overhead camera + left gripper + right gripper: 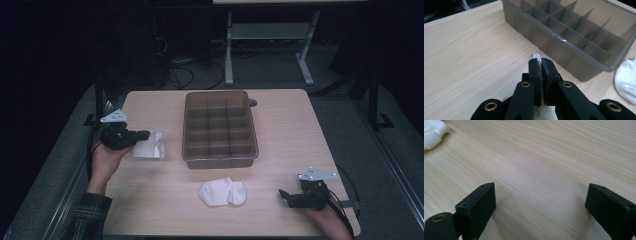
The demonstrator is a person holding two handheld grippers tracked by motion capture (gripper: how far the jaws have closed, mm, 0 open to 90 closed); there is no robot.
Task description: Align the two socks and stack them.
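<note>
- My left gripper (142, 134) is squeezed tight on a white sock (150, 145). In the left gripper view I can see a bit of white cloth (535, 56) poking out between the closed jaws.
- The sock hangs from the jaws, near the left side of the table (150, 200), just beside the grey box (220, 161) with lots of little rooms inside.
- A second white sock (223, 192) lies rolled up on the table, in front of the box and near the middle.
- My right gripper (286, 196) rests low at the right front of the table. Its jaws are wide open and hold nothing. In the right gripper view there is just bare wood between them.
- I think I am in the carrying step: the first sock is picked up and needs to go into the box.
- Next I must lift the sock over the box wall, pick one little room, lower it in, then open the jaws.
- The sock is floppy, so I should go high enough that it does not catch on the wall.
</note>
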